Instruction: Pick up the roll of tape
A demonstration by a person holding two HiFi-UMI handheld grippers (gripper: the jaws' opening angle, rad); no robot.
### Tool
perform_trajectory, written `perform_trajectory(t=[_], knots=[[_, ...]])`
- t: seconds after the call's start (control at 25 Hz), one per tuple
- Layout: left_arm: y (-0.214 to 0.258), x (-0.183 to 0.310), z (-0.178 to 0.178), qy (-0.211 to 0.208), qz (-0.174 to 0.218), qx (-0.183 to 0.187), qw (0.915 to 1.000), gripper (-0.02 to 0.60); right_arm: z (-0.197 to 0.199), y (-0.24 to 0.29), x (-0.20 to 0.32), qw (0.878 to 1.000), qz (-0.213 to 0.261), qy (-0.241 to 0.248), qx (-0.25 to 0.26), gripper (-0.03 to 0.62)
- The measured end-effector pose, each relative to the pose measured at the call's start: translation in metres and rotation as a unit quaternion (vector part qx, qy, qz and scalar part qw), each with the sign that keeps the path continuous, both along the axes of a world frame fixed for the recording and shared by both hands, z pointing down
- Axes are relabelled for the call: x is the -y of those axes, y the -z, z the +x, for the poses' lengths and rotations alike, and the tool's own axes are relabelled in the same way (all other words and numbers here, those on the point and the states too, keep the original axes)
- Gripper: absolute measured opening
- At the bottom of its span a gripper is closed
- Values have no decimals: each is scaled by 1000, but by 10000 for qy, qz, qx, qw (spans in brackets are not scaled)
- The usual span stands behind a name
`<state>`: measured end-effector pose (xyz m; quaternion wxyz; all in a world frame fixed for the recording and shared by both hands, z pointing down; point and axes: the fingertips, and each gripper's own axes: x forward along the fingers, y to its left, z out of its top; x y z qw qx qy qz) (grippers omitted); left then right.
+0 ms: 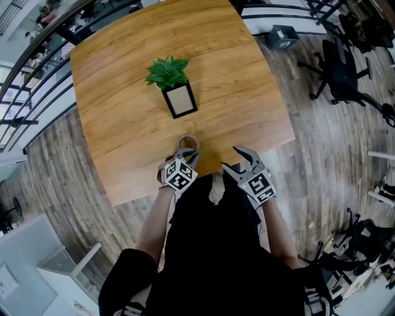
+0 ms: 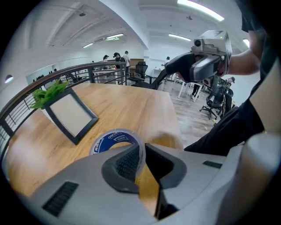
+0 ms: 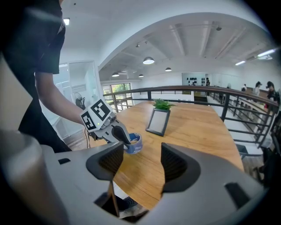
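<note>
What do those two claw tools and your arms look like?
Left gripper and right gripper are light grey shells with two curved jaws, dark ribbed pads inside. Each carries a white cube with black square markers. Sleeves are short and black.

Probably an open-plan office on a mezzanine: swivel chairs (image 1: 339, 68), a railing (image 3: 219, 90), strip lights (image 2: 199, 9), people (image 2: 116, 57) far off.

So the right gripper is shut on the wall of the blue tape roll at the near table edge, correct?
No: the left gripper is shut on the wall of the blue tape roll at the near table edge, as the left gripper view shows.
</note>
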<state>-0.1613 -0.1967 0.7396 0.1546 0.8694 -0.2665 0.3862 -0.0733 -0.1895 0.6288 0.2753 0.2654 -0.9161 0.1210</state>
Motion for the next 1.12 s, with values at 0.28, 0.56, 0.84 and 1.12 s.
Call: perform_trajectory(t=[0.28,0.56,0.84,1.12], knots=[[12,-1,-7,164,-49,-221,9996,57,-11,3,5,9999,59,-7,100,272],[29,12,-22,561,118,-346,9978,57,-19,7,14,9996,163,118,188,253],[48,7,-22,855,225,-387,9953,57,-1,8,18,9996,144,101,198,199],[87,-12,-25,1216,443,-483,9904,57,2,32,9,9986,303,297,322,195]])
